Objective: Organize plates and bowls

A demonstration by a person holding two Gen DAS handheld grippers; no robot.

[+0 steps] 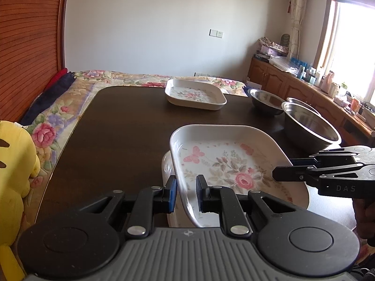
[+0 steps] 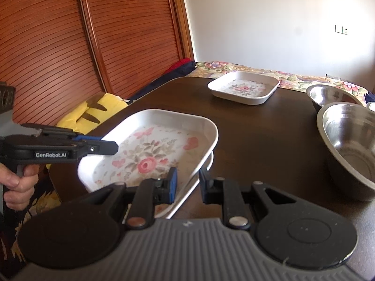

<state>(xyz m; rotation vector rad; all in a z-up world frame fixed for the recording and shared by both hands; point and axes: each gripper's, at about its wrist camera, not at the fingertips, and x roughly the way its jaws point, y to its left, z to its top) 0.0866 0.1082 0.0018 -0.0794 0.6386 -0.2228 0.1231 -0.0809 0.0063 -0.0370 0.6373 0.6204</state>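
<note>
The left tongs [image 1: 186, 193] straddle the near-left rim of a floral square plate [image 1: 225, 164], one blue pad outside the wall and one inside; a gap shows on both sides of the rim, so they look released rather than clenched. The right tongs [image 2: 187, 182] stand the same way at the plate's opposite rim, pads either side of the wall with daylight between, not gripping. This plate sits tilted on top of another white plate [image 1: 167, 166] whose edge shows beneath it, at the near side of the dark bench [image 1: 121, 140]. Farther back on the bench lies a second floral square plate [image 1: 195, 93]. To the right stand steel bowls: a large one [image 1: 309, 126] nearest, a smaller one [image 1: 266, 100] behind it. A yellow plush toy [image 1: 14, 164] lies off the bench's left edge on the flowered bed [image 1: 58, 117].
</note>
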